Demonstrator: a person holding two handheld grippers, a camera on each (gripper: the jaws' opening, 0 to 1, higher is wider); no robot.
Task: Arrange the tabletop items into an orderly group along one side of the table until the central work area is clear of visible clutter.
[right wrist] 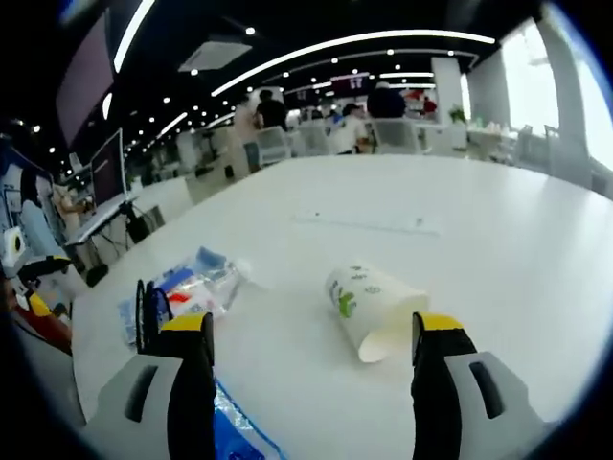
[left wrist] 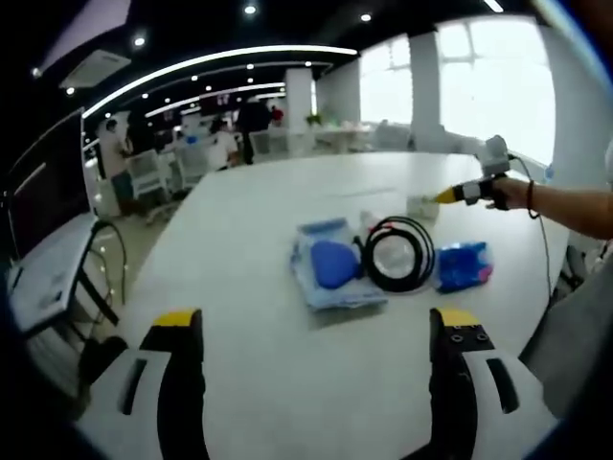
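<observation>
A cluster of items is seen near the middle of the white table (left wrist: 249, 287). A blue pouch (left wrist: 332, 264) rests on a clear plastic bag (left wrist: 330, 287). Just beside it a coiled black cable (left wrist: 400, 253) lies flat, touching a blue packet (left wrist: 465, 266). A white paper cup (right wrist: 374, 309) with green print is tipped on its side, its open mouth turned toward the right gripper view. A crumpled clear wrapper (right wrist: 203, 286) lies near it.

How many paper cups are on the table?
1. The cup lies on its side between the right hand-held gripper jaws, mouth toward the camera. In the left gripper view it is the small pale shape by that gripper's tip. Others could be hidden.
</observation>
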